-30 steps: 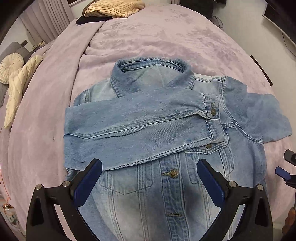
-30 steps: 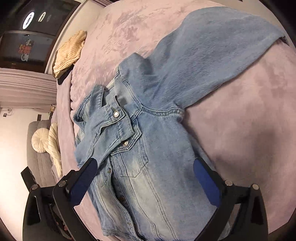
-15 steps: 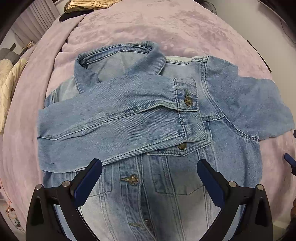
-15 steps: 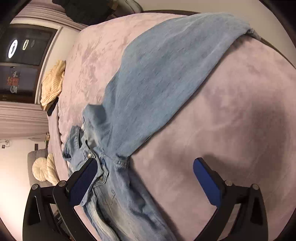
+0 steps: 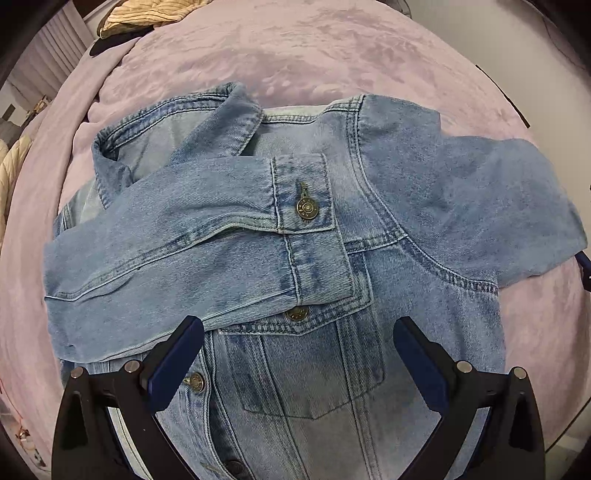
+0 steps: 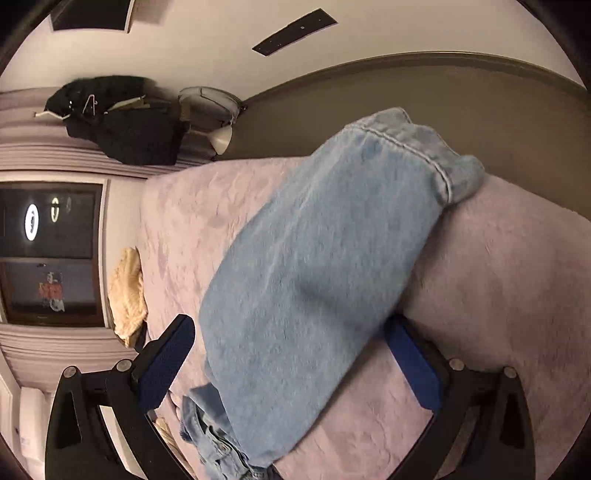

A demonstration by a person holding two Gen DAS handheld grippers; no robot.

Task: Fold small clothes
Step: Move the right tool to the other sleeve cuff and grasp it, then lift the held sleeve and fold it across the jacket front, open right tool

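A light blue denim jacket [image 5: 369, 280] lies front up on a lilac bedspread [image 5: 295, 48]. Its left sleeve [image 5: 192, 251] is folded across the chest, cuff at the middle. Its right sleeve [image 5: 491, 199] stretches out to the right. My left gripper [image 5: 295, 350] is open and empty, hovering over the chest pocket. In the right wrist view the outstretched sleeve [image 6: 325, 266] runs away between the fingers of my right gripper [image 6: 291, 354], which is open, with the cuff [image 6: 436, 155] at the far end near the bed's edge.
A cream knitted garment [image 5: 155, 11] lies at the far end of the bed, also seen in the right wrist view [image 6: 127, 291]. Dark clothes [image 6: 122, 118] hang by the wall. A brown floor [image 6: 406, 107] lies beyond the bed's edge. A dark window [image 6: 48, 251] is at left.
My left gripper has moved right and closer over the jacket's chest. My right gripper has swung along the outstretched sleeve, which now lies between its open fingers.
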